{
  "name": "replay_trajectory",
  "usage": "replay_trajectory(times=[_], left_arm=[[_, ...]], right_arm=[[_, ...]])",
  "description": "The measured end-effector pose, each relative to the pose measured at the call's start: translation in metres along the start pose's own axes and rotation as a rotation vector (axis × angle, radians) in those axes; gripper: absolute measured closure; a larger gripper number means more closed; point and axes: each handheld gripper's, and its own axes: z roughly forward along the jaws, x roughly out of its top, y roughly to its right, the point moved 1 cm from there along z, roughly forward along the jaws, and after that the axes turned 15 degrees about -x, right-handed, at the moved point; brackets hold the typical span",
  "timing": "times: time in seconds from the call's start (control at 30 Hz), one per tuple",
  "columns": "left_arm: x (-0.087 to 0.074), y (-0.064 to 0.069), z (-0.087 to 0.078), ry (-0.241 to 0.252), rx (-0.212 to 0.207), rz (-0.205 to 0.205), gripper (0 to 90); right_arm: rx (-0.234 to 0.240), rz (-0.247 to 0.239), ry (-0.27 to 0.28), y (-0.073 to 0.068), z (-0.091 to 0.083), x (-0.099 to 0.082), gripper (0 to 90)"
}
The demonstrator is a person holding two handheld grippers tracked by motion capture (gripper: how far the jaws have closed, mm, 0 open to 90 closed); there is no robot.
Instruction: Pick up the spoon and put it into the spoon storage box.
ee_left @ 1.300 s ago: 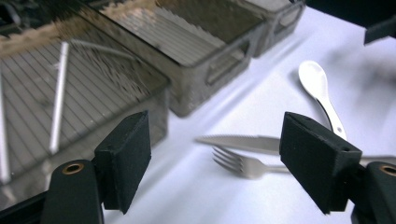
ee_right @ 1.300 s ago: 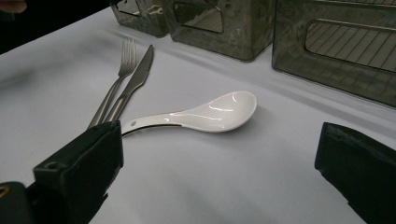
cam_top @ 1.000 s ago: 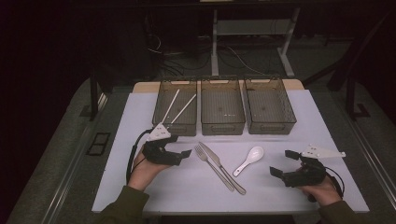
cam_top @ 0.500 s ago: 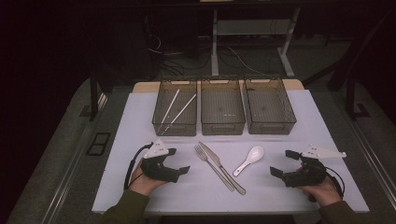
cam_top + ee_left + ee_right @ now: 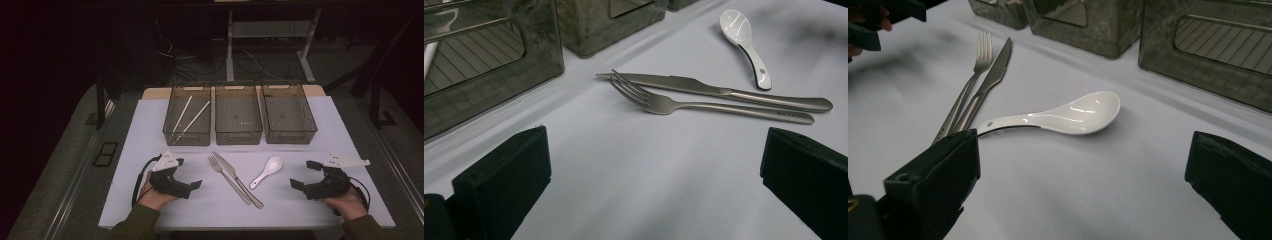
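Observation:
A steel fork [image 5: 226, 174] and knife [image 5: 239, 178] lie side by side in the middle of the white table, with a white ceramic spoon [image 5: 267, 170] just to their right. My left gripper [image 5: 188, 173] rests low at the left of the fork. Its jaws have just been opening and now stand wide with only bare table between them [image 5: 654, 195]; the fork [image 5: 664, 104], knife [image 5: 704, 87] and spoon [image 5: 741, 35] lie ahead of it. My right gripper [image 5: 304, 174] is open right of the spoon [image 5: 1073, 115], nothing between its jaws [image 5: 1083, 195].
Three smoky clear bins stand in a row at the back: the left bin [image 5: 186, 139] holds two white chopsticks [image 5: 192, 117], while the middle bin [image 5: 238, 136] and the right bin [image 5: 291, 137] show nothing inside. The table's front edge runs close under both hands.
My left gripper has come back from near the left bin, down and toward the front edge, and its jaws stand wider. The right gripper and the cutlery have not moved.

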Motion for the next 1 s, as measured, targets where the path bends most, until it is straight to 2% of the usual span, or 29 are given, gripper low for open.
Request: replay_trajectory(times=[0.1,0.13,0.2,0.37,0.53,0.67,0.83,1.0], left_arm=[[0.0,0.001,0.0,-0.011,-0.001,-0.006,0.0],[0.0,0.001,0.0,-0.015,0.003,-0.008,0.0],[0.0,0.001,0.0,-0.016,-0.002,-0.012,0.0],[0.0,0.002,0.002,-0.023,-0.006,-0.008,0.0],[0.0,0.003,0.003,-0.026,-0.004,0.002,0.0],[0.001,0.003,0.003,-0.026,-0.003,0.004,0.0],[0.0,0.004,0.004,-0.04,-0.011,0.01,0.0],[0.001,0.004,0.005,-0.038,-0.014,0.009,0.0]], right_arm=[[0.002,-0.03,-0.019,-0.001,0.002,0.004,8.5],[-0.001,-0.04,-0.026,-0.001,0.003,0.005,13.7],[-0.002,-0.054,-0.038,-0.001,0.007,0.009,15.8],[-0.002,-0.055,-0.071,-0.001,0.014,0.016,26.7],[0.013,-0.051,-0.082,0.001,0.022,0.027,44.0],[0.006,-0.06,-0.09,0.001,0.033,0.038,53.9],[0.022,-0.079,-0.116,-0.001,0.05,0.051,67.3],[0.009,-0.104,-0.143,-0.004,0.068,0.062,80.3]])
